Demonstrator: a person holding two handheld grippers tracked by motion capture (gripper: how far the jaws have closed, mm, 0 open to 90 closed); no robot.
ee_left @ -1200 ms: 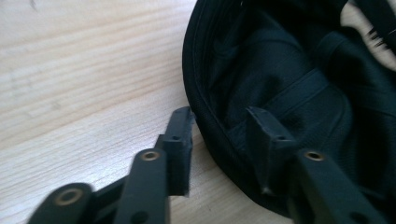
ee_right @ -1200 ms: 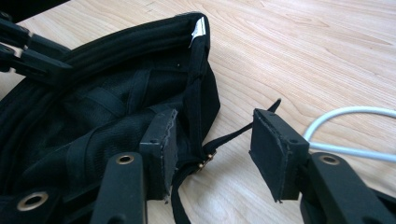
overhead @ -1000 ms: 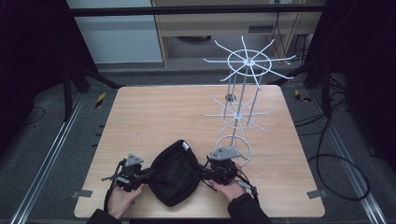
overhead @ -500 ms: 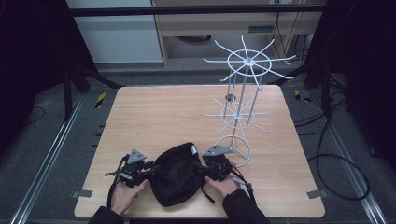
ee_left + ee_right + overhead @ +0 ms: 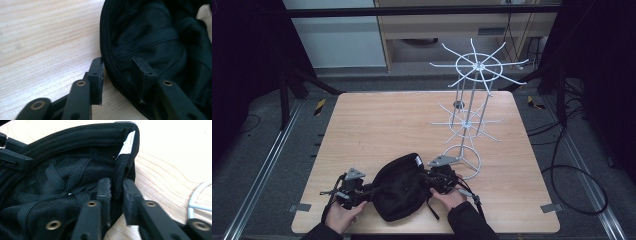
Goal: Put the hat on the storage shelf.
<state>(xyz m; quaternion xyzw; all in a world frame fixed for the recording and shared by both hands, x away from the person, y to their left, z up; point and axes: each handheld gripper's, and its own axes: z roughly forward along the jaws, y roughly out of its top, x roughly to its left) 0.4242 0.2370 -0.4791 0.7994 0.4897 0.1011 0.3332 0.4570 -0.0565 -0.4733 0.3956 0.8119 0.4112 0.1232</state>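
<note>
Two tools worked the rim of a black cap at the near edge of the tabletop.

The black cap [image 5: 399, 187] lay upside down on the tabletop [image 5: 402, 125], beside a white wire rack [image 5: 469, 125]. The right tool [image 5: 117, 192] had just been closing and pinched the cap's edge. The left tool [image 5: 117, 72] had just narrowed, jaws apart, straddling the rim without pressing.

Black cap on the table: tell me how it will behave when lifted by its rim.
The black cap will probably sag: its mesh crown lies crumpled. The stitched rim looks stiffer, so the right gripper straddling it should hold. Likely light, being thin fabric.
</note>
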